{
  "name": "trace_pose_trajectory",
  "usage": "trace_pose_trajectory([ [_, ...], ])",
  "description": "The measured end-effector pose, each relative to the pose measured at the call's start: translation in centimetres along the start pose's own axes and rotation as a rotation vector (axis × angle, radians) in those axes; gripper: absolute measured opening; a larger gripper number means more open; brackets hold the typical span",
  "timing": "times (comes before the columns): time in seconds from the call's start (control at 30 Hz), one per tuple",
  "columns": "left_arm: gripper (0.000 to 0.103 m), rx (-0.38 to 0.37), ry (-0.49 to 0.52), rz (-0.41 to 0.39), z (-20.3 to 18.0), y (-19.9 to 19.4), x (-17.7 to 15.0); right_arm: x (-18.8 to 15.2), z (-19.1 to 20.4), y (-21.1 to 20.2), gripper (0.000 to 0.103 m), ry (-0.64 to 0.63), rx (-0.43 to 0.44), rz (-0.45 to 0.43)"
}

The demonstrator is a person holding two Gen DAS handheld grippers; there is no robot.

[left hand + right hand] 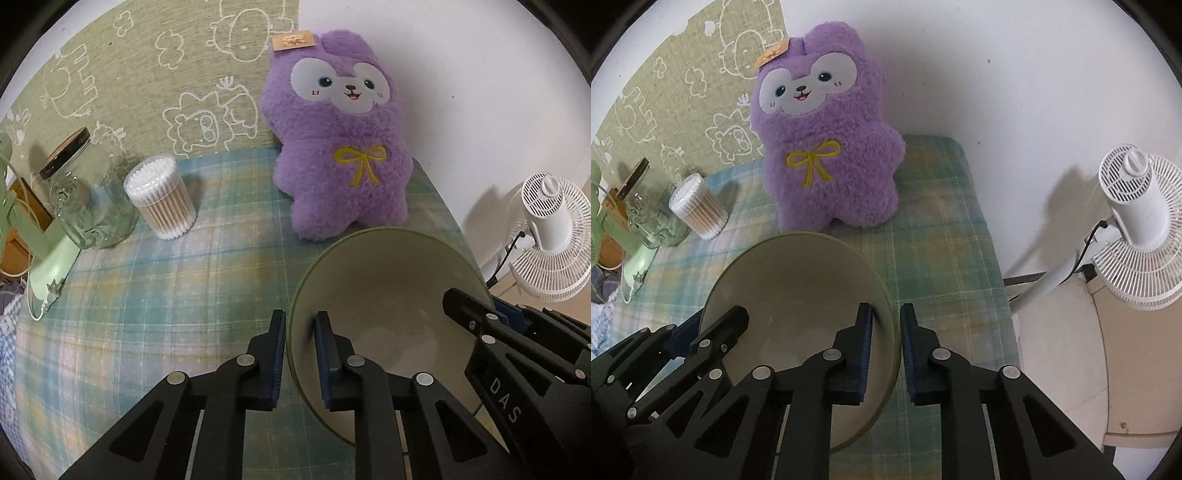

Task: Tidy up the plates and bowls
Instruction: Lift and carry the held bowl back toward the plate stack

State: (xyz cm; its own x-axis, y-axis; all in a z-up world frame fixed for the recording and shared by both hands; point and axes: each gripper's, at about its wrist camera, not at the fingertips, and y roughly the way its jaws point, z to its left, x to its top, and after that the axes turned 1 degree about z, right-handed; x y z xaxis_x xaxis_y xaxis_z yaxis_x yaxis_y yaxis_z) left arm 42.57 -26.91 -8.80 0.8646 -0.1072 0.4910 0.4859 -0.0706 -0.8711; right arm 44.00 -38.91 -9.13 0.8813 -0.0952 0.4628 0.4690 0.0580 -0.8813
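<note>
Now both my tools are clamped nearly closed on opposite walls of the bowl (388, 295): left tool (300, 354) on its left rim, right tool (886, 350) on its right, so it sits between them on the surface (166, 314), equally near each hand.

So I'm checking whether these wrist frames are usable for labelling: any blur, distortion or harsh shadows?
Left wrist view: sharp; fisheye bends the tablecloth edges, dark corners; soft shadows beside the glass jar and swab tub. Right wrist view: equally sharp and curved; the fan throws a soft shadow on the wall; the bowl interior is dim, without glare.
</note>
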Motion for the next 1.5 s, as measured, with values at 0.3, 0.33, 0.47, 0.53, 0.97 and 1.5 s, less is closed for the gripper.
trace_pose_trajectory([
  [0.3, 0.012, -0.009, -0.008, 0.014, 0.0, -0.7, -0.2, -0.3, 0.2, -0.6, 0.015, -0.002, 0.003, 0.015],
  [0.33, 0.012, -0.01, -0.009, 0.019, 0.0, -0.7, -0.3, -0.5, 0.2, -0.7, 0.015, 0.0, 0.002, 0.015],
  [0.47, 0.012, -0.02, -0.011, 0.039, 0.0, -1.2, -0.9, -1.1, 0.3, -1.4, 0.015, -0.005, -0.007, 0.015],
  [0.53, 0.012, -0.022, -0.019, 0.04, 0.0, -1.7, -1.3, -1.5, 0.3, -1.8, 0.015, -0.003, -0.006, 0.016],
  [0.97, 0.012, -0.008, -0.022, 0.004, 0.6, -6.3, -4.1, -4.5, 1.5, -5.8, 0.015, 0.014, 0.017, 0.012],
  [1.5, 0.012, -0.015, -0.044, -0.059, 3.7, -14.6, -8.2, -8.6, 5.5, -14.0, 0.015, 0.0, 0.019, -0.048],
])
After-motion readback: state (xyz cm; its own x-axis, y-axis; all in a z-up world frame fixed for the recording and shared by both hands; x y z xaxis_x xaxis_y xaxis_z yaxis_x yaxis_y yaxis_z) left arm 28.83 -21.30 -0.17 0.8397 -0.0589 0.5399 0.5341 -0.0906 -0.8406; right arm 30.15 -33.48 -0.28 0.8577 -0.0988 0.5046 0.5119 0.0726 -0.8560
